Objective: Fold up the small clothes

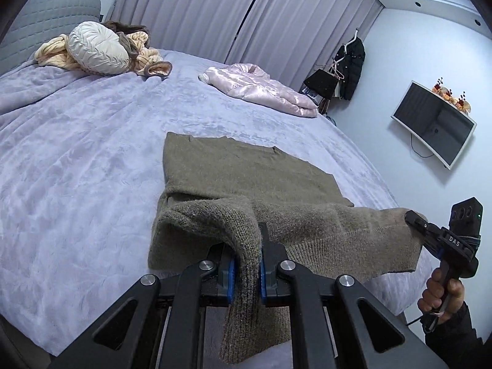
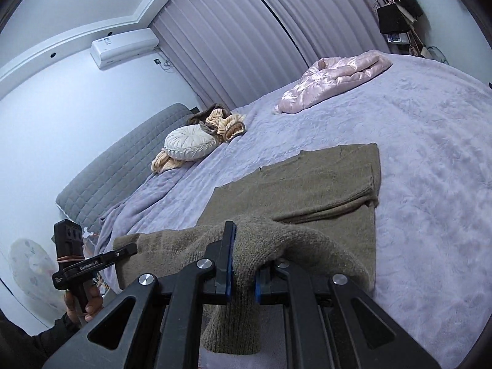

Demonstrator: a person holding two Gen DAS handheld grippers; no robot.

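An olive-brown knit sweater (image 1: pixel 233 172) lies partly flat on the lilac bed cover (image 1: pixel 77 169); it also shows in the right wrist view (image 2: pixel 307 184). Its near hem is lifted off the bed. My left gripper (image 1: pixel 247 270) is shut on the hem's left corner, with knit hanging down between its fingers. My right gripper (image 2: pixel 243 279) is shut on the hem's right corner; it shows at the right in the left wrist view (image 1: pixel 412 216). The left gripper shows at the lower left in the right wrist view (image 2: pixel 130 250). The hem stretches between both grippers.
A pink satin jacket (image 1: pixel 261 89) lies at the bed's far side. A round white cushion (image 1: pixel 98 47) and peach clothes (image 1: pixel 55 52) lie by the grey headboard (image 1: pixel 46 18). Curtains hang behind. A wall TV (image 1: pixel 433 123) and a coat rack (image 1: pixel 347 67) stand to the right.
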